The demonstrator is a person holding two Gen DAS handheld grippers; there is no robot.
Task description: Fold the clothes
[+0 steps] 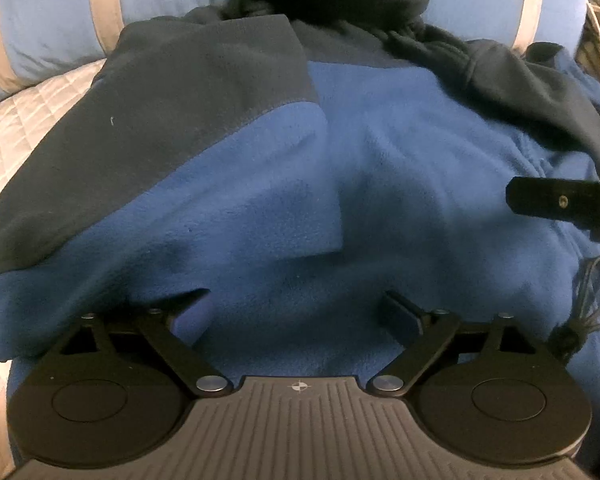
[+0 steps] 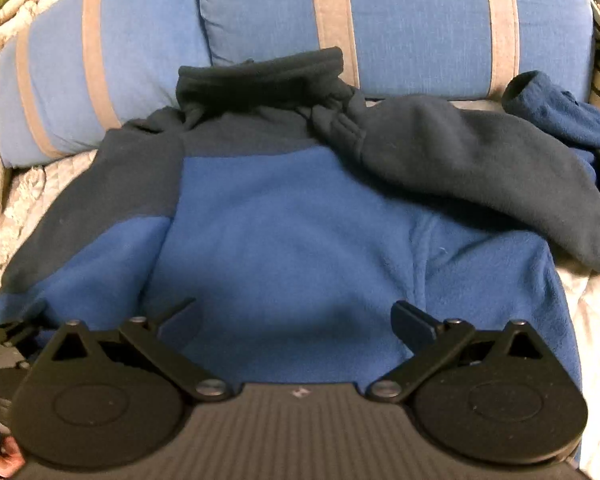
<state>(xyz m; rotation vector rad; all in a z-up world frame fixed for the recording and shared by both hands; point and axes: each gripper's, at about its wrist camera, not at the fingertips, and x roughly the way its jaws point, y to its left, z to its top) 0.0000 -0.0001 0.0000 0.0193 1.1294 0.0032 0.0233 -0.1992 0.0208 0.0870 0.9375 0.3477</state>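
Both grippers, left gripper [image 1: 296, 304] and right gripper [image 2: 296, 316], hover wide and empty over the fleece jacket [image 2: 284, 216], spread flat on the bed [image 2: 32, 188] for folding.

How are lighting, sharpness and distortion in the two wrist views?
Left wrist: dim, bluish cast, a soft shadow on the fleece jacket, fisheye bending the striped pillow, fine detail soft. Right wrist: somewhat brighter, a shadow on the fleece near the open right gripper, edges curved, white bedding washed out.
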